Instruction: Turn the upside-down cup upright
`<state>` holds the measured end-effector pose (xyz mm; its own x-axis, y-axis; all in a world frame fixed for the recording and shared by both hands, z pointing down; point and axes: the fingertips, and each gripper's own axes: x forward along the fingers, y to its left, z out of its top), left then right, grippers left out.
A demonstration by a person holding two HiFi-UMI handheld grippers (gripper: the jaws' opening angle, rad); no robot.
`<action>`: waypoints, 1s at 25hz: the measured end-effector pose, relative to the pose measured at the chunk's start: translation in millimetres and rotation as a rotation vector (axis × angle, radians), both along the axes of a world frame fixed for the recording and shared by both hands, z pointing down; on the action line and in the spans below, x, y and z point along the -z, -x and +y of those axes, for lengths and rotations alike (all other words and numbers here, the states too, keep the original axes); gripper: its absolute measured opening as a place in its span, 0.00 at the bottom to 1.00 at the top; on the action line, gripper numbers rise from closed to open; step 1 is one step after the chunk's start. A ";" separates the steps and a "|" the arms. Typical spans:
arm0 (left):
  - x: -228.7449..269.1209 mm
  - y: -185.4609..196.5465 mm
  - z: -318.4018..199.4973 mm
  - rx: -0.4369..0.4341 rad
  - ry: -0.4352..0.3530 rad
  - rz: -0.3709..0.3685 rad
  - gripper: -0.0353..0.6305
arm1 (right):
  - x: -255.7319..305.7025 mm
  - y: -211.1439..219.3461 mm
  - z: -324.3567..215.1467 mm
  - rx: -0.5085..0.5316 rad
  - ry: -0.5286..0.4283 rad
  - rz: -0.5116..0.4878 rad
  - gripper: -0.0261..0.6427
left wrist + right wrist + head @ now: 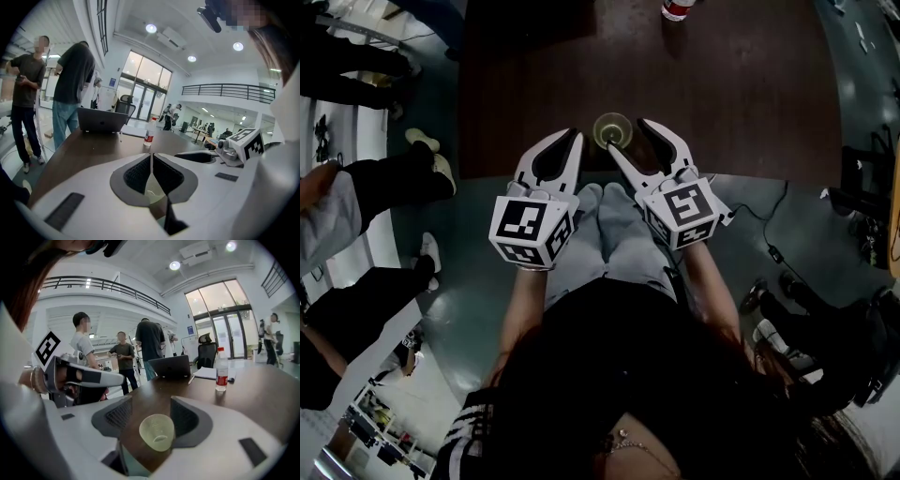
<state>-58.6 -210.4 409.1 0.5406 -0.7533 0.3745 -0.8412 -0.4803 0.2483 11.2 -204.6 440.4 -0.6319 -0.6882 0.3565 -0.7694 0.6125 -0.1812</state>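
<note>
A large open office hall: beyond the fingers (117,416), a laptop (171,366) on a dark table (262,390), with an office chair (206,351), glass entrance doors (227,331) and a railed mezzanine (103,284) farther off.

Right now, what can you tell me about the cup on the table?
The cup is small, pale yellowish-green and translucent, plastic by its look, its round rim wider than its base. It appears to stand upright, mouth up, and looks empty. It rests on the dark brown table near the person's edge, between the parted jaws of the right gripper. It sits close against one pad; whether they touch I cannot tell. The other pad is clear of it.
</note>
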 end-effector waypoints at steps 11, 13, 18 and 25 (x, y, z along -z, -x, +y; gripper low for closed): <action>-23.3 7.5 -0.3 0.009 0.041 -0.018 0.08 | -45.8 7.7 -3.5 0.010 0.039 0.065 0.53; -27.0 8.6 -0.2 0.014 0.048 -0.019 0.08 | -53.6 8.1 -4.3 0.012 0.047 0.078 0.56; -35.6 6.8 2.7 0.008 0.071 -0.014 0.08 | -73.3 11.4 -3.8 0.036 0.064 0.120 0.61; -50.3 3.4 9.1 0.005 0.108 -0.009 0.08 | -90.5 13.0 -6.9 0.033 0.079 0.133 0.62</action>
